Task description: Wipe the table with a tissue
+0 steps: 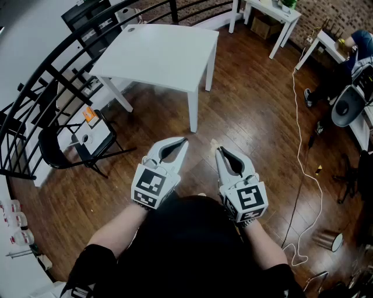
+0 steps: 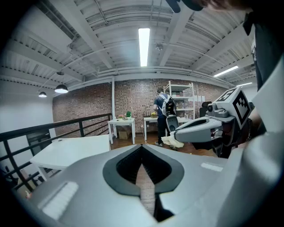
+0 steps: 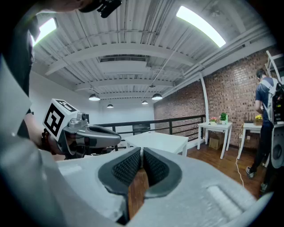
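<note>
The white square table (image 1: pixel 157 52) stands ahead of me on the wooden floor, with nothing on its top. Both grippers hang over the floor close to my body, well short of the table. My left gripper (image 1: pixel 184 140) is shut with nothing in it; its jaws meet at the tip (image 2: pixel 142 146). My right gripper (image 1: pixel 217 149) is shut on a small cream tissue (image 1: pixel 214 142). The tissue (image 2: pixel 172 141) sticks out of that gripper's tip in the left gripper view. In the right gripper view the jaws (image 3: pixel 141 150) are pressed together and the tissue barely shows. The table (image 3: pixel 159 141) lies beyond them.
A black railing (image 1: pixel 52 81) curves along the left, with a black chair (image 1: pixel 64 145) beside it. A white cable (image 1: pixel 300 145) trails over the floor at the right. More white tables (image 1: pixel 274 11) and a person (image 1: pixel 349 52) are at the far right.
</note>
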The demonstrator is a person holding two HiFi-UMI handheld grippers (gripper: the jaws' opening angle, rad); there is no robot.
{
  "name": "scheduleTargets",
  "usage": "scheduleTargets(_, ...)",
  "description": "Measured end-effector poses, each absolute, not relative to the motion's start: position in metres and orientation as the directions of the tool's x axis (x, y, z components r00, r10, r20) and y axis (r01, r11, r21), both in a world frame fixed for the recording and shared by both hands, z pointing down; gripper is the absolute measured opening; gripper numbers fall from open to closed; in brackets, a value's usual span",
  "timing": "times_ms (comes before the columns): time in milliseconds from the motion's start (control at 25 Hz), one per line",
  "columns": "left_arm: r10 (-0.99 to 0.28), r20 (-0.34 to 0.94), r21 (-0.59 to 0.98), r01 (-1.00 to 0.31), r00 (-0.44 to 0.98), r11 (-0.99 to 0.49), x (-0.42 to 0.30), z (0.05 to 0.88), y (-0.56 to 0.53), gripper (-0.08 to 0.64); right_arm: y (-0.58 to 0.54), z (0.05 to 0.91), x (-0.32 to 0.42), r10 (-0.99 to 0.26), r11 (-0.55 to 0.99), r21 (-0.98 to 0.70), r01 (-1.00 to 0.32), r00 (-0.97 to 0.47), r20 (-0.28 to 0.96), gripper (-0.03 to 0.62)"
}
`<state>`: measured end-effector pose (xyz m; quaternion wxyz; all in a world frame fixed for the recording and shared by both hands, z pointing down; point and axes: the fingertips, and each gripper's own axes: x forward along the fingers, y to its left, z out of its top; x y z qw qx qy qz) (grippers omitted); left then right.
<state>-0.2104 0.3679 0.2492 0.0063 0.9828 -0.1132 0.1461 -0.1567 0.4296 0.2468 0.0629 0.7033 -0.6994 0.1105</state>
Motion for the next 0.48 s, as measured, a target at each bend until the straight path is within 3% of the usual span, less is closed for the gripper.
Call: scheduleTargets(480,-0.212,0.298,-0.024,-0.215,0.931,-0.976,-0.162,0.262,0.332,0.012,0.399,0.258,-0.114,-0.965,-0.026,-0.070,-0.997,0.006,0.263,0.008)
